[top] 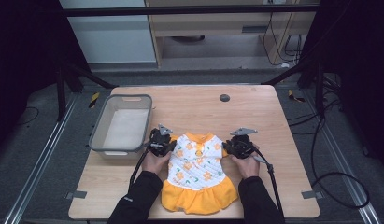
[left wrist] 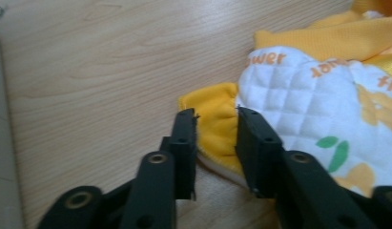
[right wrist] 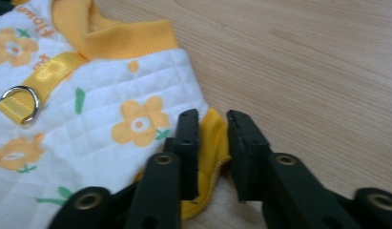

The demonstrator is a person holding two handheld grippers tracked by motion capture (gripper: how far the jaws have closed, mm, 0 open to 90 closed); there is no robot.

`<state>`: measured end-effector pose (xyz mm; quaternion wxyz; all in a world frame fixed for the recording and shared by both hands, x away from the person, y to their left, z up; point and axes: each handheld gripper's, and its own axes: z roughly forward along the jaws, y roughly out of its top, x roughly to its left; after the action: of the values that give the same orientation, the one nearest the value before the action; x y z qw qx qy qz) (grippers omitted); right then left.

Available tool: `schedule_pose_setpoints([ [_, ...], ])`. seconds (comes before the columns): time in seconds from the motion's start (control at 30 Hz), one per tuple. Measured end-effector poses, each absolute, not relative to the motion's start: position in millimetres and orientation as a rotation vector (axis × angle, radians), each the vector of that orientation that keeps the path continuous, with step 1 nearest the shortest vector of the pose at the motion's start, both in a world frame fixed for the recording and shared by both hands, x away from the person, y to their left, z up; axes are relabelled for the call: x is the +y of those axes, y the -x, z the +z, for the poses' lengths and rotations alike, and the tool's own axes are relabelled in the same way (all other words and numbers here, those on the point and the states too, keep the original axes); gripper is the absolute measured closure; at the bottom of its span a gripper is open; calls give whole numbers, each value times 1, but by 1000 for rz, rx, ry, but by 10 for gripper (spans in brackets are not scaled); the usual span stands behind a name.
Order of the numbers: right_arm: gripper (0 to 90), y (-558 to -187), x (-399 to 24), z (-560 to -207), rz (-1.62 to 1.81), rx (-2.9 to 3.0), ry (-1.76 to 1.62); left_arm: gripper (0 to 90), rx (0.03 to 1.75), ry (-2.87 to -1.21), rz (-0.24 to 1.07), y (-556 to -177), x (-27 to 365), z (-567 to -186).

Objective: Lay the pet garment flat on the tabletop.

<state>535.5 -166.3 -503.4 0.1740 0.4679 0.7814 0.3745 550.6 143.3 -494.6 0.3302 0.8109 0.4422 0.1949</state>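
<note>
Slippage is the risk: the small quilted dress (top: 198, 172) lies flat near the table's (top: 273, 140) front edge, and the left gripper (left wrist: 216, 125) and right gripper (right wrist: 212, 125) each pinch only a thin yellow sleeve cuff (left wrist: 216, 125), so an uneven lift could free one.

obstacle: grey basket (top: 100, 125) left | free: bare table (top: 255, 109) right, beyond
</note>
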Motion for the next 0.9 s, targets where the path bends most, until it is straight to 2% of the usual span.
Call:
schedule_pose_setpoints([
  [0.1,856,-535,-165,-502,1070,2223,-1333,852,1175,-2143,552,-550,138,-494],
  [0.17,860,-535,-166,-501,1082,2226,-1336,878,1184,-2150,540,-550,137,-493],
  [0.33,861,-534,-171,-486,1150,2161,-1289,891,1154,-2105,550,-550,143,-481],
  [0.6,851,-557,-160,-449,1171,2023,-1172,887,1062,-1992,724,-560,139,-428],
  [0.67,824,-567,-157,-448,1137,1992,-1169,866,1095,-1959,723,-569,139,-426],
  [0.8,678,-575,-153,-446,1065,1959,-1179,641,1162,-1923,662,-575,141,-427],
  [0.9,658,-568,-156,-435,1092,1971,-1144,583,1129,-1908,662,-564,146,-421],
])
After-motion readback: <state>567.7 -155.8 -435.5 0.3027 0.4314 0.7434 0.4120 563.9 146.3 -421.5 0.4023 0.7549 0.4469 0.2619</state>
